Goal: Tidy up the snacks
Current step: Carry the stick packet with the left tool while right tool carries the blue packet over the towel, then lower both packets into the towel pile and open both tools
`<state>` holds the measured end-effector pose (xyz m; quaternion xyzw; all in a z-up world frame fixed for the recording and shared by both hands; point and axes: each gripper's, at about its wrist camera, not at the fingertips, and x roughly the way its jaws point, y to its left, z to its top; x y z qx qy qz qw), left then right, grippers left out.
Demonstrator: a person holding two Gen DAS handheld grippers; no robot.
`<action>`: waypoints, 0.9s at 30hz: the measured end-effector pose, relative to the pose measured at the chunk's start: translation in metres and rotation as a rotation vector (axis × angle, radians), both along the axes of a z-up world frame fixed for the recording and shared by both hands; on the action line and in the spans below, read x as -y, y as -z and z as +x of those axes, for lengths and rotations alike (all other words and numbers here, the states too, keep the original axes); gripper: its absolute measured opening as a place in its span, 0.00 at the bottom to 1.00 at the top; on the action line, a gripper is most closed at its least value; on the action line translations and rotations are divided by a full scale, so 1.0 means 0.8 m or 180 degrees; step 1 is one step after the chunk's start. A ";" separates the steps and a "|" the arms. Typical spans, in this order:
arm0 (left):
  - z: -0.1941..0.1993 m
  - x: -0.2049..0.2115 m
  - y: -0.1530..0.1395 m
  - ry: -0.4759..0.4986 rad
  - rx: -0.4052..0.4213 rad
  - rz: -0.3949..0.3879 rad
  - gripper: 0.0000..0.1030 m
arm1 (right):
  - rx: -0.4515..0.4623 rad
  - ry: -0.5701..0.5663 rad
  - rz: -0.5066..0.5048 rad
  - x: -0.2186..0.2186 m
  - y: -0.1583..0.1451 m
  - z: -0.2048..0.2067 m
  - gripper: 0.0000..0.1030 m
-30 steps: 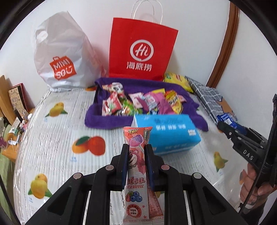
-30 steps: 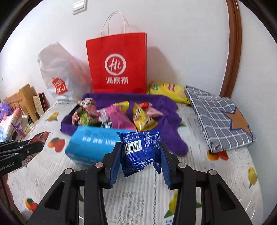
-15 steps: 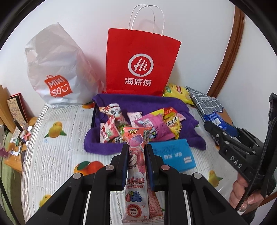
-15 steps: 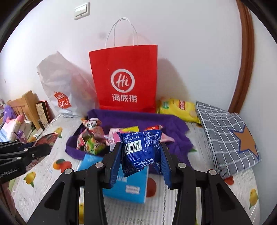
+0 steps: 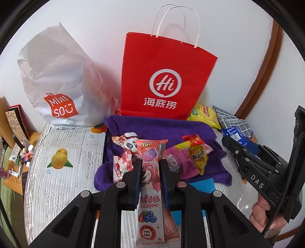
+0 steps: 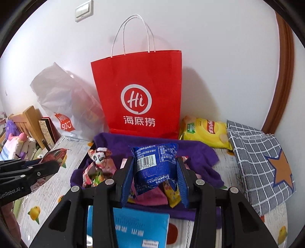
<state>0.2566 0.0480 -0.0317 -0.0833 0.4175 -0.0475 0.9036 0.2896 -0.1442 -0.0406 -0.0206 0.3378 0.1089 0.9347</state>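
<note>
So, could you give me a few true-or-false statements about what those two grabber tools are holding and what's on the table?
1. The left gripper holds a long pink snack stick. True.
2. The right gripper is empty. False: it is shut on a blue packet.
3. The red paper bag lies flat. False: it stands upright against the wall.
4. Loose snacks lie on a purple cloth. True.
5. The white plastic bag is right of the red bag. False: left.

a white wall [image 6: 219, 57] with a light switch [image 6: 83, 11] and curved brown wood trim [image 6: 284, 76]; a fruit-print tablecloth [image 5: 63, 152]; a wooden shelf [image 6: 28, 118] at left.
</note>
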 end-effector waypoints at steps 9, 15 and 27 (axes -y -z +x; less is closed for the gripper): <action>0.058 -0.007 0.012 -0.0055 -0.0120 -0.0115 0.18 | -0.0039 0.0032 -0.0054 -0.002 -0.002 0.042 0.41; 0.095 0.002 0.016 -0.0019 -0.0132 -0.0114 0.18 | -0.0058 0.0077 -0.0009 0.003 0.002 0.071 0.41; 0.133 -0.011 0.055 -0.0066 -0.0328 -0.0051 0.18 | -0.0363 0.0154 -0.0118 0.019 0.056 0.116 0.41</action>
